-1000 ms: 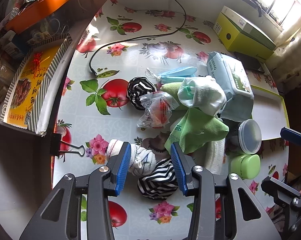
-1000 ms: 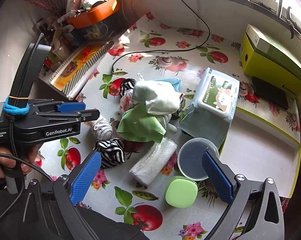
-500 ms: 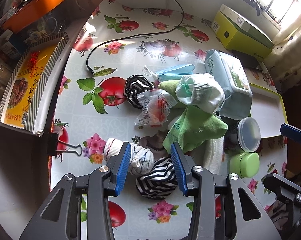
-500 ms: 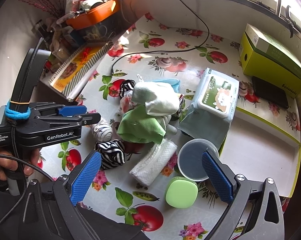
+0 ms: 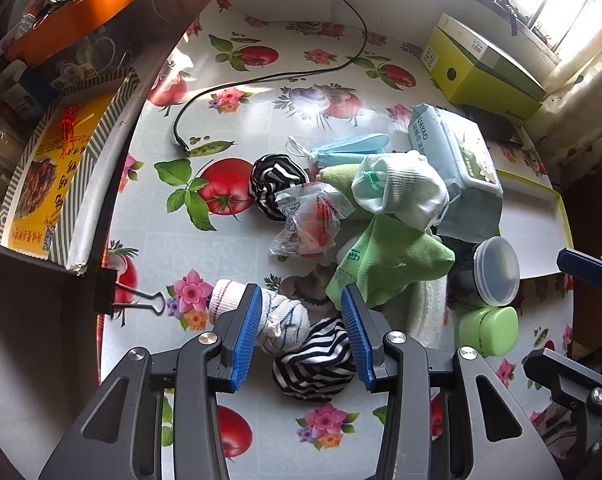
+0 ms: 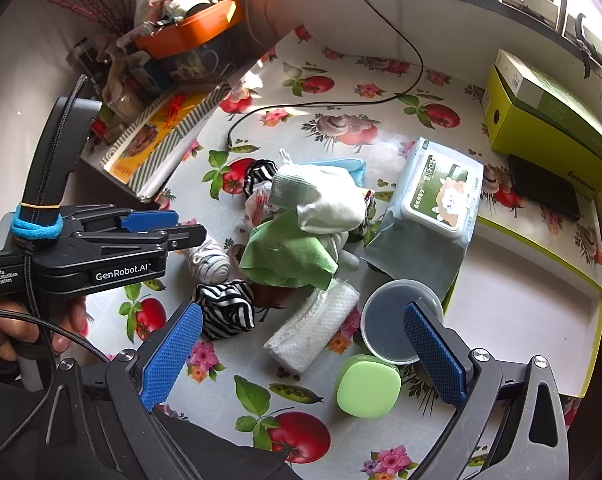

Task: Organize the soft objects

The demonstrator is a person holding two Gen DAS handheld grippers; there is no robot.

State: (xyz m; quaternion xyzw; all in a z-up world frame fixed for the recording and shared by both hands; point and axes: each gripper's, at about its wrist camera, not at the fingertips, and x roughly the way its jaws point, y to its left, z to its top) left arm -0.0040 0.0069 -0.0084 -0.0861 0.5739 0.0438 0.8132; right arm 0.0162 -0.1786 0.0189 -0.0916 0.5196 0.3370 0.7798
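Observation:
A heap of soft things lies mid-table: a green cloth (image 5: pixel 385 260) (image 6: pixel 289 252), a white sock bundle (image 5: pixel 401 188) (image 6: pixel 321 196), a white rolled sock (image 5: pixel 277 320) (image 6: pixel 209 260), a black-and-white striped sock ball (image 5: pixel 313 360) (image 6: pixel 225 308), a second striped ball (image 5: pixel 275 180) and a folded white towel (image 6: pixel 313 326). My left gripper (image 5: pixel 301 320) (image 6: pixel 153 228) is open above the near striped ball and the white rolled sock, holding nothing. My right gripper (image 6: pixel 301 344) is open wide over the towel, apart from it.
A wet-wipes pack (image 6: pixel 441 188), a round lidded tub (image 6: pixel 393 328) and a green case (image 6: pixel 367 386) lie right of the heap. A white tray with a yellow rim (image 6: pixel 541 300) sits at the right, a yellow-green box (image 6: pixel 549 120) behind. A black cable (image 5: pixel 261 80) crosses the cloth.
The left gripper has drawn back slightly, so the heap sits a little farther up its view. Both grippers stay open; nothing on the table moved.

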